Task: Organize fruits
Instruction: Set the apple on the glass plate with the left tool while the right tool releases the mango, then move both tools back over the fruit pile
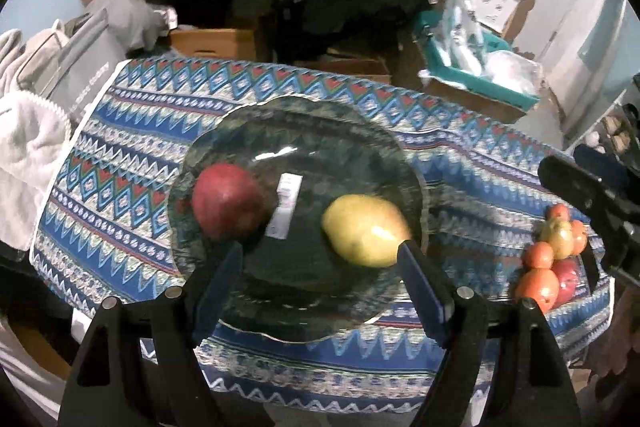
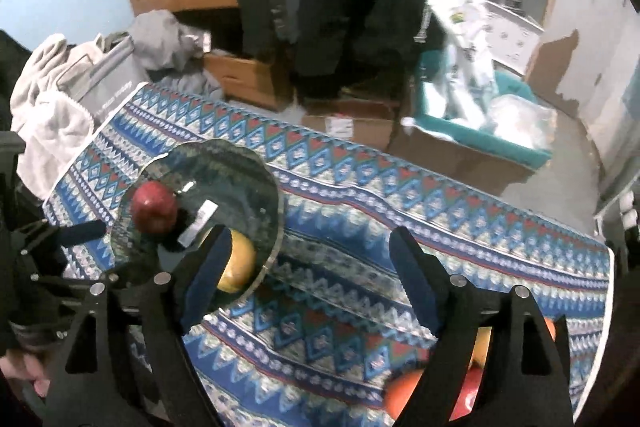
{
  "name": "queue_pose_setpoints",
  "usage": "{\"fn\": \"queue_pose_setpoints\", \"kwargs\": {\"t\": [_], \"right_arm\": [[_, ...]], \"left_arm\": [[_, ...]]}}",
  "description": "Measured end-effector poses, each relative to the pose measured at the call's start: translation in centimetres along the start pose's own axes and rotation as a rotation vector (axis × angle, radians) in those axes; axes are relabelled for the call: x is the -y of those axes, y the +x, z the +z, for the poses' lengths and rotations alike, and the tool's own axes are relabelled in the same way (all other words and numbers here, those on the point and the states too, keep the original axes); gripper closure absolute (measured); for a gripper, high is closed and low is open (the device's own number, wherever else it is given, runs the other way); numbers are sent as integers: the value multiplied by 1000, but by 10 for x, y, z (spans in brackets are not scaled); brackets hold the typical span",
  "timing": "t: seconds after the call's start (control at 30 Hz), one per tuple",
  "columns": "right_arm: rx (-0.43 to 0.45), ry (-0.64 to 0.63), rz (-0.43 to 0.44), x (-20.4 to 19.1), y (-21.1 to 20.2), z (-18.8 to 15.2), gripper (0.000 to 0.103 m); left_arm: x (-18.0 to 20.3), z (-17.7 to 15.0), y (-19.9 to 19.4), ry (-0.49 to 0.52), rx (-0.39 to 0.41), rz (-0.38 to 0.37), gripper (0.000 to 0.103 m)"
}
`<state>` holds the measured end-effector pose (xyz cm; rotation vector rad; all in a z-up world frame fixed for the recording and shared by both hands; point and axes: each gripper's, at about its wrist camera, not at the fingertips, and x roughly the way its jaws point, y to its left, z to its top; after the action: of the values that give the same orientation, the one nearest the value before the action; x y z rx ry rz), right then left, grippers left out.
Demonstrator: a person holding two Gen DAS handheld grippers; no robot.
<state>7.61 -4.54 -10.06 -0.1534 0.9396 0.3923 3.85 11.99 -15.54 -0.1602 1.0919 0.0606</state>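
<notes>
A clear glass plate (image 1: 304, 147) lies on the patterned tablecloth and holds a red apple (image 1: 226, 201) and a yellow fruit (image 1: 366, 231). My left gripper (image 1: 320, 247) hangs open above the plate's near half, with nothing between its fingers. A pile of oranges and apples (image 1: 552, 259) sits at the cloth's right edge. In the right wrist view, my right gripper (image 2: 310, 239) is open over bare cloth, to the right of the plate (image 2: 224, 167). Its left finger hides part of the yellow fruit (image 2: 240, 263). The red apple (image 2: 154, 207) shows on the plate. The pile's orange (image 2: 404, 391) peeks out behind the right finger.
A white label (image 1: 286, 205) lies on the plate between the two fruits. Grey towels and a bag (image 1: 48, 99) crowd the table's left side. Beyond the far edge stand cardboard boxes (image 2: 348, 127), a teal bin (image 2: 480, 135), hanging dark coats and a wooden shelf.
</notes>
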Motion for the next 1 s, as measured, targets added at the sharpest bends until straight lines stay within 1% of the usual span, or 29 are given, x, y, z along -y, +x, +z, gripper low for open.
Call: {"fn": "queue_pose_setpoints", "kwargs": {"t": [0.07,0.17,0.37,0.63,0.83,1.0], "right_arm": [[9,14,-12,9,-9,-5,22],[21,24,-35,20,-21,-11,21],[34,53,-86,48,-45,-27,19],[50,112,-138,86,-69,-49,19],[45,159,-177,112,-81,-67,18],[26,203,-202,134,-84,-85,17]], "left_arm": [[10,1,-5,11,6,-15,21],[25,1,-11,40,16,-28,16],[56,-3,-18,107,27,-47,16],[96,-7,-21,178,17,-85,16],[122,-12,-21,217,0,-127,16],[147,-19,-19,270,-8,-139,16]]}}
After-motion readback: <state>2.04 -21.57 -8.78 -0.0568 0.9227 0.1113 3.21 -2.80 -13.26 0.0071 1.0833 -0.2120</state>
